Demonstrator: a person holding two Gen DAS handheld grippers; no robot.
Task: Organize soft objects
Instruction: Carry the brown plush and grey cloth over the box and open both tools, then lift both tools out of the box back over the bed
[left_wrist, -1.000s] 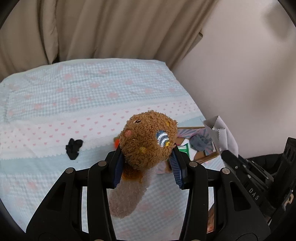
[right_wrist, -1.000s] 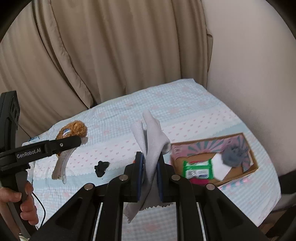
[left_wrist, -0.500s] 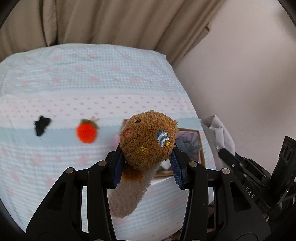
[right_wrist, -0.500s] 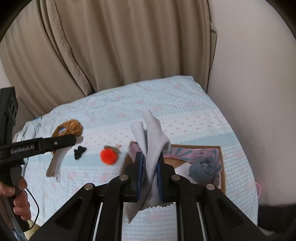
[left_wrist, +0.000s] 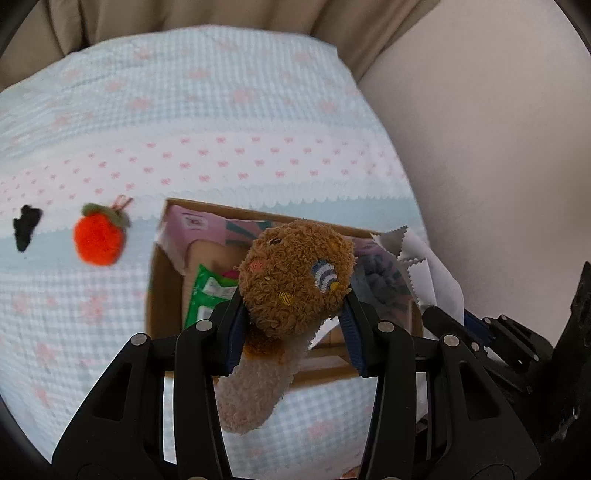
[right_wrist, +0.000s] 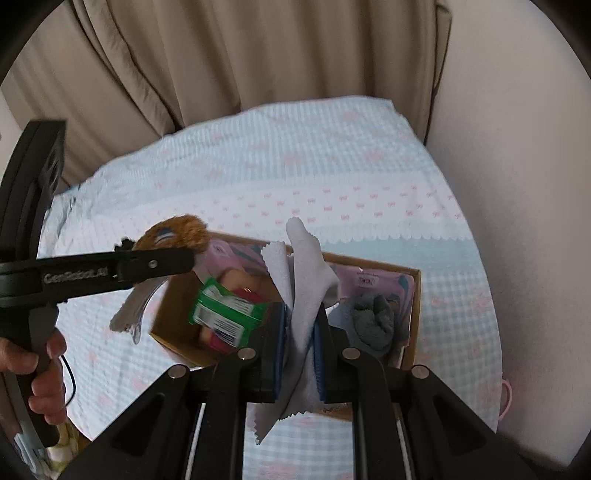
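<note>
Plush toy (left_wrist: 295, 280) with a brown curly head is clamped in the left gripper (left_wrist: 293, 325), hanging over the cardboard box (left_wrist: 162, 295), hiding much of what's inside. Orange pom-pom (left_wrist: 98, 240) lies left, blurry. Right gripper (right_wrist: 299, 345) pinches a white cloth (right_wrist: 304, 295) above the same box.

beige curtains (right_wrist: 229, 66), pale wall (right_wrist: 517, 184), gingham-covered bed (left_wrist: 221, 96)
</note>
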